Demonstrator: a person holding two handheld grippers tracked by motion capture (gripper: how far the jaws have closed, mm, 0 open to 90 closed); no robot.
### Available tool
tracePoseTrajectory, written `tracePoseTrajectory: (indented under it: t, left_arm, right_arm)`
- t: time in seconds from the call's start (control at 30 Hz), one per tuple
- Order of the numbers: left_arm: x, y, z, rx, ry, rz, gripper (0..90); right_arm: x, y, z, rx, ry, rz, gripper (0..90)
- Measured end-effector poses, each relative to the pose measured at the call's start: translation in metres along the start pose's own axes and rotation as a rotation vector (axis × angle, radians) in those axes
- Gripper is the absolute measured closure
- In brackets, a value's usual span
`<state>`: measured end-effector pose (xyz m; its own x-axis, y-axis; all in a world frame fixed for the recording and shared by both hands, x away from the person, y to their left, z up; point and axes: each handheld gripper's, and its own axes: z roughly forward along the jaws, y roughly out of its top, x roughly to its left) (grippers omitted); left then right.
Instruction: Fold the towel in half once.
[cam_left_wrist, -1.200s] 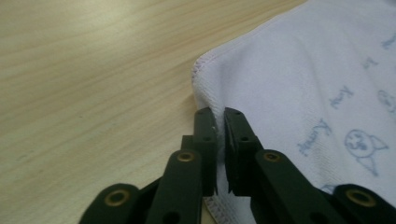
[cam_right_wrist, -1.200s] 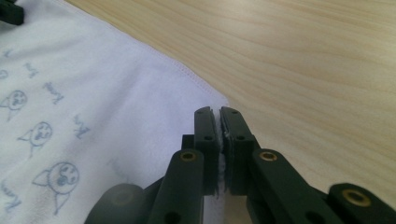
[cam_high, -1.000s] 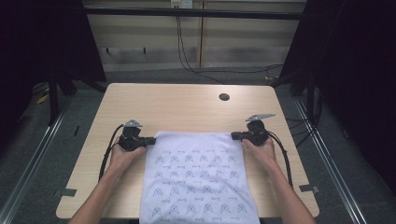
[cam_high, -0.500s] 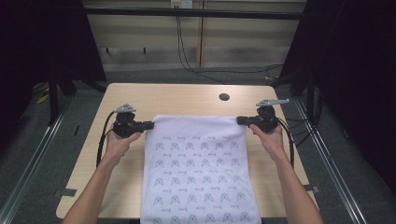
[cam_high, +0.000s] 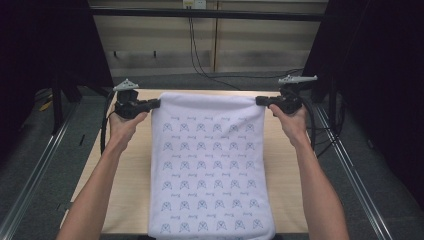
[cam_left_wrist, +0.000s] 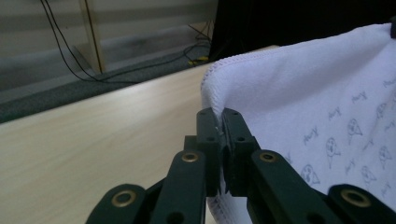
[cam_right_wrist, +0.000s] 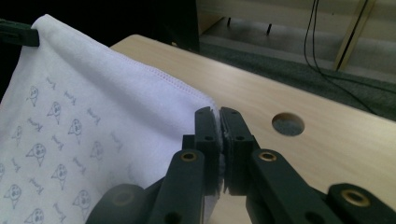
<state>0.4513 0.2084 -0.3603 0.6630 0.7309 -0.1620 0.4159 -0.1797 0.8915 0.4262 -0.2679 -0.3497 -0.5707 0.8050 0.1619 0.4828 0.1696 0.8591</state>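
A white towel (cam_high: 210, 160) printed with small blue figures hangs stretched between my two grippers above the wooden table (cam_high: 135, 165). My left gripper (cam_high: 155, 104) is shut on its top left corner, my right gripper (cam_high: 261, 101) on its top right corner. The lower part of the cloth drapes toward the table's near edge. In the left gripper view the jaws (cam_left_wrist: 218, 122) pinch the hemmed corner of the towel (cam_left_wrist: 317, 102). In the right gripper view the jaws (cam_right_wrist: 218, 120) clamp the other corner of the towel (cam_right_wrist: 93, 116), and the left gripper's tip (cam_right_wrist: 18, 38) holds the far corner.
A round cable hole (cam_high: 240, 92) sits in the table near its far edge, also the hole (cam_right_wrist: 287, 124) in the right gripper view. Black frame posts stand at both sides. Cables run along the wall behind and trail from each gripper.
Both grippers have risen and moved apart with the towel's top corners, so the cloth has come up off the table and now hangs taut between them.
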Motion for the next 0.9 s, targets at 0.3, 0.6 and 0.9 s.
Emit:
tracePoseTrajectory:
  t: [0.3, 0.6, 0.9]
  left_arm:
    - [-0.015, 0.036, -0.016, -0.045, 0.029, 0.093, 87.1]
    - [-0.021, -0.019, -0.040, -0.014, -0.074, 0.052, 87.1]
    - [-0.047, -0.100, -0.065, 0.109, -0.151, 0.027, 87.0]
  right_arm:
    - [0.009, 0.047, -0.026, -0.098, -0.021, -0.037, 86.9]
    - [0.032, -0.009, -0.039, 0.021, 0.100, -0.063, 86.8]
    - [0.061, -0.076, -0.060, 0.117, 0.185, -0.071, 86.9]
